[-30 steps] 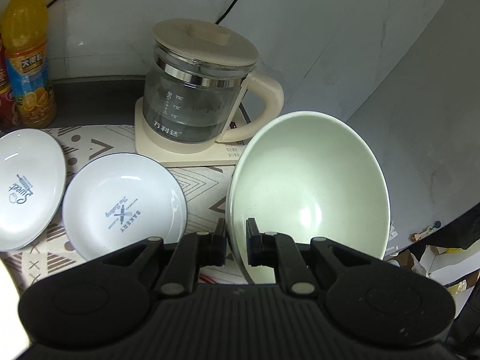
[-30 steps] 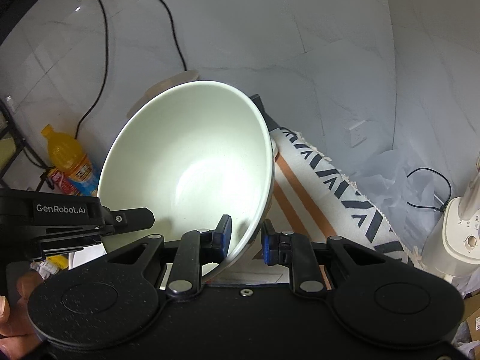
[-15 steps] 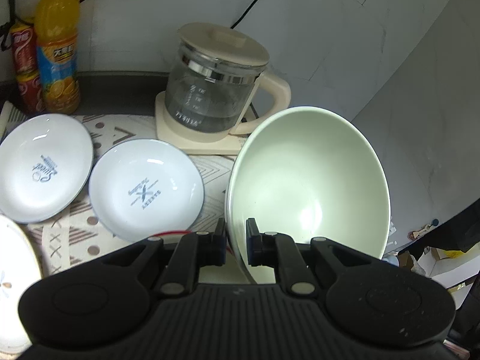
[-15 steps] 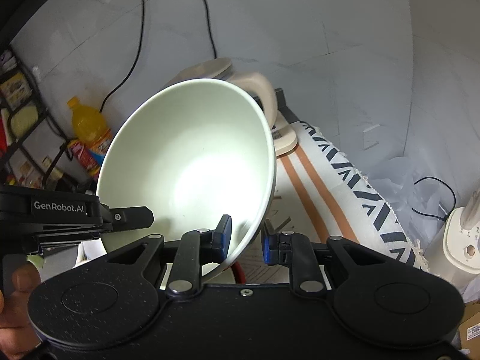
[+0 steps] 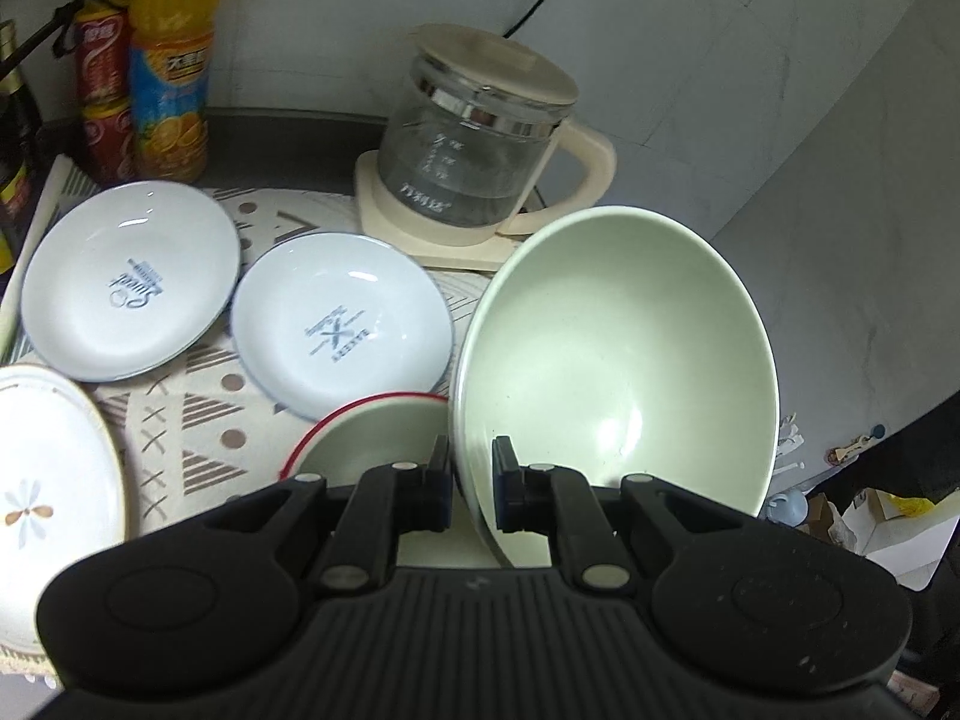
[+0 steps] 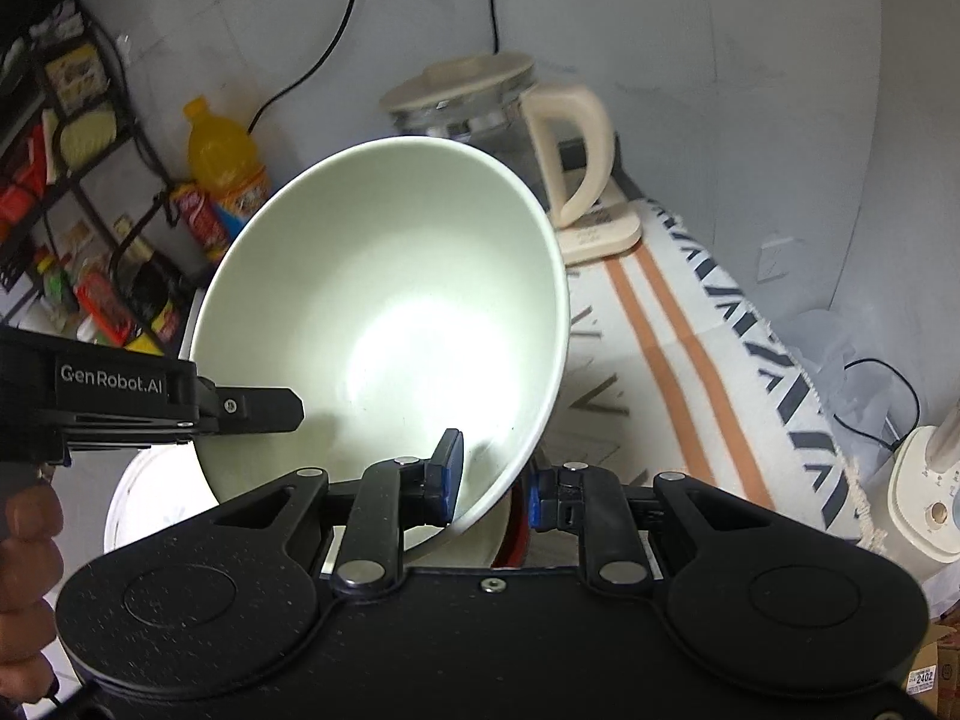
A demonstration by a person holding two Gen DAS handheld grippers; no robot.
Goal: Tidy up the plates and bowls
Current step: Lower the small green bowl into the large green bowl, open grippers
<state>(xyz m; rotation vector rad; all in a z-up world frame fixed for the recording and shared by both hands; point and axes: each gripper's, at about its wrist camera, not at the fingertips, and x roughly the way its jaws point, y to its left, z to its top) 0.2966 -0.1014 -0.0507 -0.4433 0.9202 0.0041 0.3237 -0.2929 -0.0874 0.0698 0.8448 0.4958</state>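
The left gripper [image 5: 471, 483] pinches the near rim of a large pale green ceramic bowl [image 5: 624, 360], one black finger inside the wall and one outside, and the bowl is held tilted up off the table with its open side facing the camera. The right gripper [image 6: 492, 483] has its blue-padded fingers [image 6: 449, 477] on either side of the opposite rim of the same bowl [image 6: 390, 312]; the inner pad lies against the wall, while a small gap shows by the outer pad, so I cannot tell how firmly it grips. Directly below the lifted bowl sits a smaller green bowl with a red rim [image 5: 372, 432] on the patterned beige tablecloth [image 5: 180, 414]. Behind it lie two shallow white plates with blue lettering, one near the middle [image 5: 342, 333] and one farther left [image 5: 129, 279], their edges almost touching. A white oval plate with a flower motif [image 5: 54, 480] sits at the left edge. At the back stands a glass kettle with a cream lid and handle [image 5: 480, 162] on its cream base, and to its left an orange juice bottle [image 5: 171, 69] beside red cans [image 5: 105, 90].
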